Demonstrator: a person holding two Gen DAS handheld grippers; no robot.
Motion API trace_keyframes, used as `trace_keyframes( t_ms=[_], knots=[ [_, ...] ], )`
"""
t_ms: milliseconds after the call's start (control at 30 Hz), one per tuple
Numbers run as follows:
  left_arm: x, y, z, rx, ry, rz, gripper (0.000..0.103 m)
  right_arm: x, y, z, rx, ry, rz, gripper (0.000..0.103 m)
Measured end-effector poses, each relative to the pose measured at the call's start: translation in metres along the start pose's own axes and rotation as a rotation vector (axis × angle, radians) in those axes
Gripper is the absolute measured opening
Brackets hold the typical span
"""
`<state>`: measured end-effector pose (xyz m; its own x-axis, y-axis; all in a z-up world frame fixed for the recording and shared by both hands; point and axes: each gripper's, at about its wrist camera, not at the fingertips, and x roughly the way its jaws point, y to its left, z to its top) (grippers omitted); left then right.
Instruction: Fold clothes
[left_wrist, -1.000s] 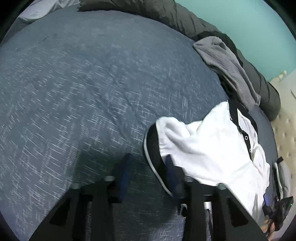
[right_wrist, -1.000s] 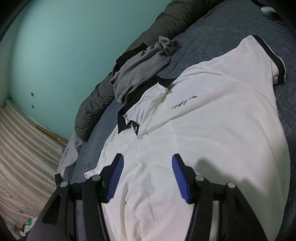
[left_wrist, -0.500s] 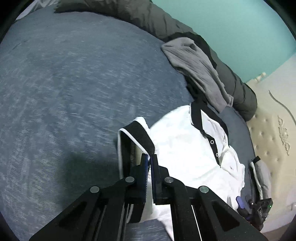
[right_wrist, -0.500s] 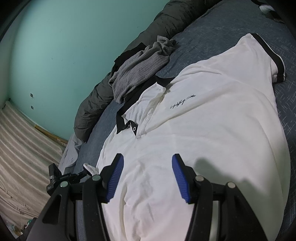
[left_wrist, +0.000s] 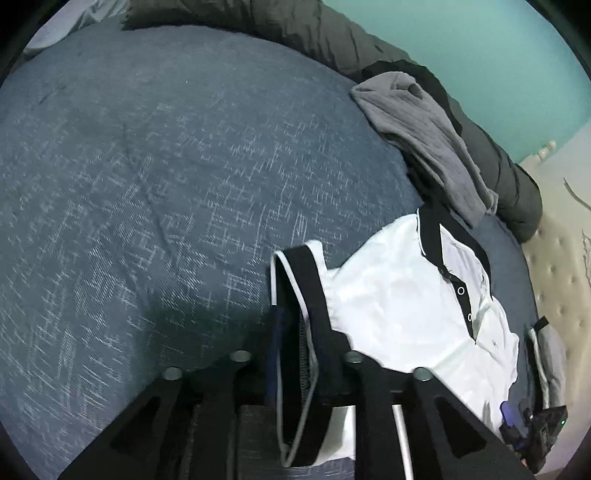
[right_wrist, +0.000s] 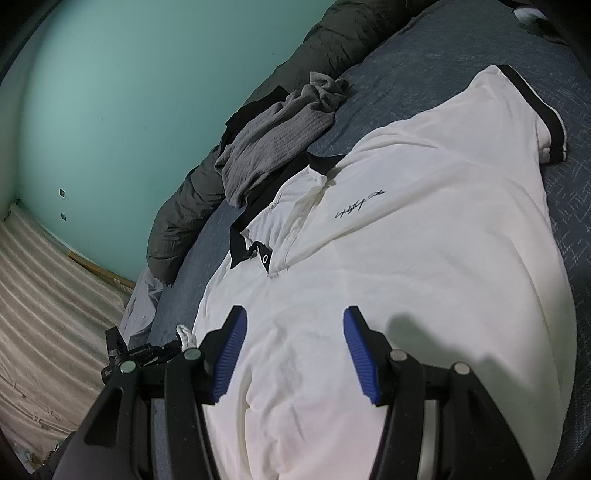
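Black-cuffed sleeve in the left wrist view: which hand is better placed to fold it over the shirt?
Left. The left gripper has the sleeve cuff between its jaws, which have just been opening, so it may need to re-grip. The right gripper hovers open over the shirt body, holding nothing.

On the chest of the white polo shirt (right_wrist: 424, 258) I see a small black handwritten-style mark, a signature of sorts; I cannot read its letters.

A blue-grey bed (left_wrist: 155, 192) carries a white polo shirt (right_wrist: 424, 266), a grey garment (right_wrist: 273, 144) and a dark duvet (left_wrist: 314, 33).
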<state>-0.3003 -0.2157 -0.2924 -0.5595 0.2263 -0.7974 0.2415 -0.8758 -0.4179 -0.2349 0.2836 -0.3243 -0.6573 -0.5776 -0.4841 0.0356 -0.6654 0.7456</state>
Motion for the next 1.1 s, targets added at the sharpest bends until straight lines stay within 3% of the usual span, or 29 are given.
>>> trace_keyframes(
  t_ms=[133,233,467,500,567,667,833,1100],
  knots=[
    [-0.004,0.009,0.005,-0.032,-0.031,-0.009,0.037,0.001,0.0,0.0,-0.001,0.001,-0.001,0.055],
    [-0.002,0.017,0.009,-0.057,-0.046,-0.019,0.052,0.001,0.001,-0.001,-0.003,0.002,-0.003,0.055],
    [0.013,0.014,0.018,-0.055,-0.058,-0.043,0.05,0.002,-0.002,-0.001,-0.002,0.004,-0.013,0.055],
    [0.015,0.014,0.018,-0.056,-0.055,-0.054,0.046,0.002,-0.003,-0.001,-0.002,0.005,-0.014,0.055],
    [0.018,0.014,0.017,-0.058,-0.05,-0.076,0.016,0.003,-0.003,-0.001,-0.001,0.008,-0.015,0.055],
    [0.017,0.012,0.014,-0.059,-0.062,-0.118,0.006,0.004,-0.003,-0.002,-0.003,0.011,-0.015,0.055],
    [0.007,0.007,0.014,-0.046,-0.072,-0.114,0.002,0.004,-0.002,-0.002,-0.005,0.012,-0.014,0.055],
    [-0.023,0.004,0.023,-0.03,-0.141,-0.047,0.001,0.004,-0.001,-0.002,-0.004,0.01,-0.011,0.055]
  ],
)
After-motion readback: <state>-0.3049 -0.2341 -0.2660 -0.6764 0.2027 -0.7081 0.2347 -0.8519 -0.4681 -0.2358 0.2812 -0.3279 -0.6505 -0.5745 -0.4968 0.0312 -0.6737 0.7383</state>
